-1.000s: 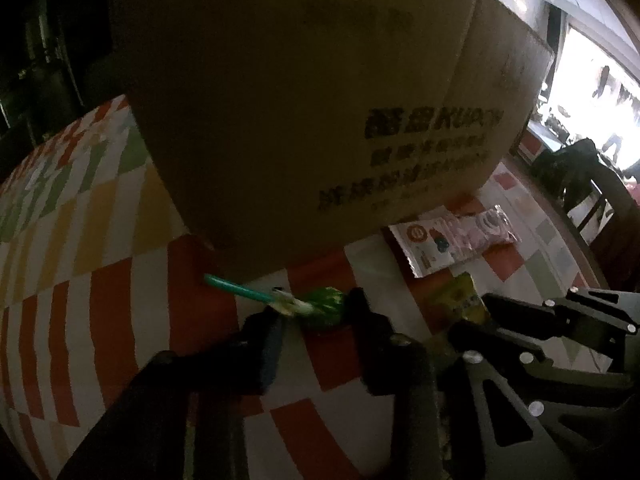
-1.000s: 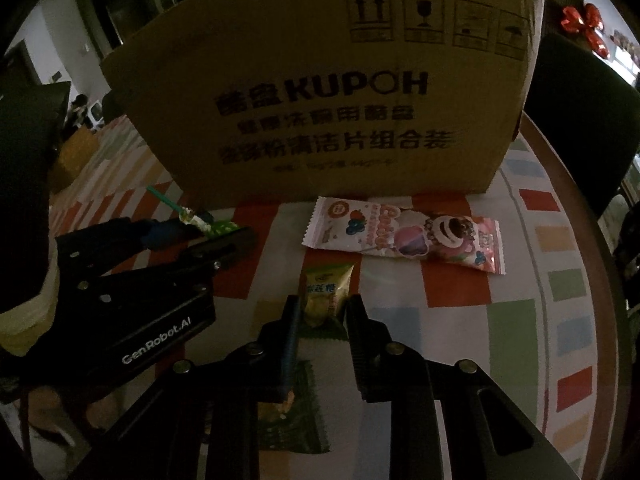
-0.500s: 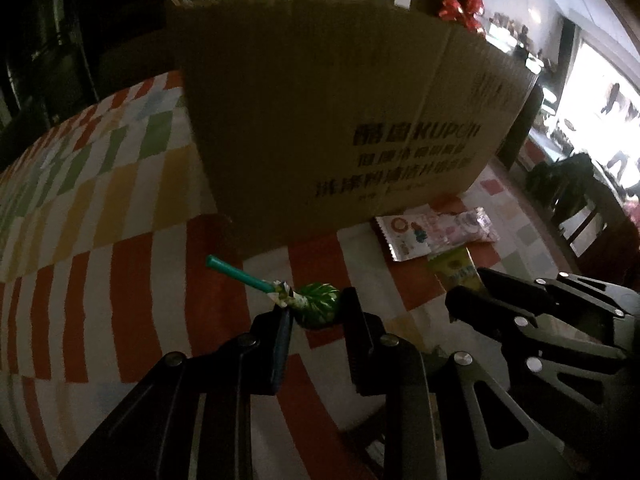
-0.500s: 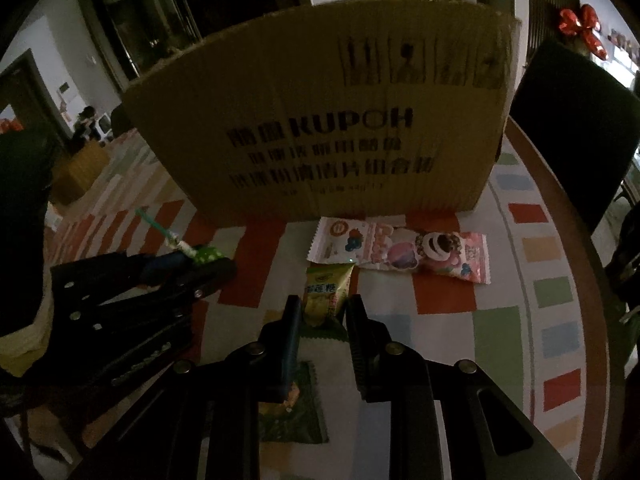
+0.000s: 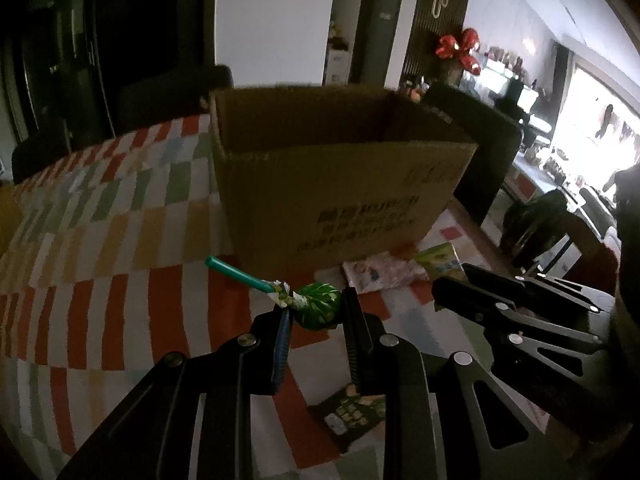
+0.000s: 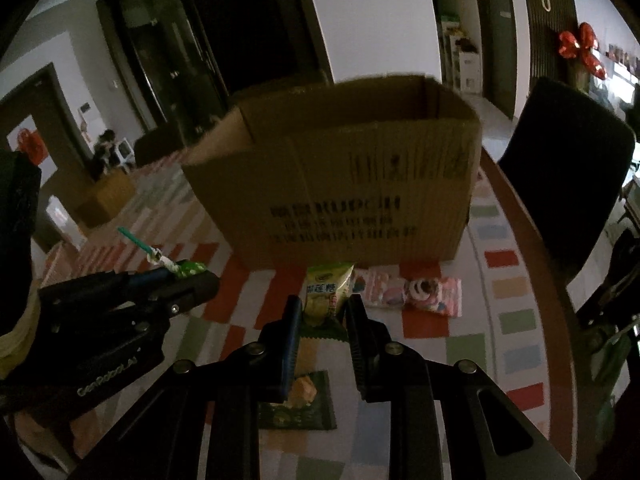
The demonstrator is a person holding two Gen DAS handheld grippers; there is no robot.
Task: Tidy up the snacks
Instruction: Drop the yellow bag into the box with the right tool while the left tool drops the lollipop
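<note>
Left gripper jaws pinch a green lollipop, right gripper jaws a yellow-green packet, both short of the cardboard box ahead; pink packet and dark packet remain on the table.

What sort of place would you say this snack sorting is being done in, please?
Probably the dining area of a home, or perhaps a small café. A round table with a checked cloth holds the cardboard box, dark chairs stand around it, and a red bow hangs on the wall.
</note>
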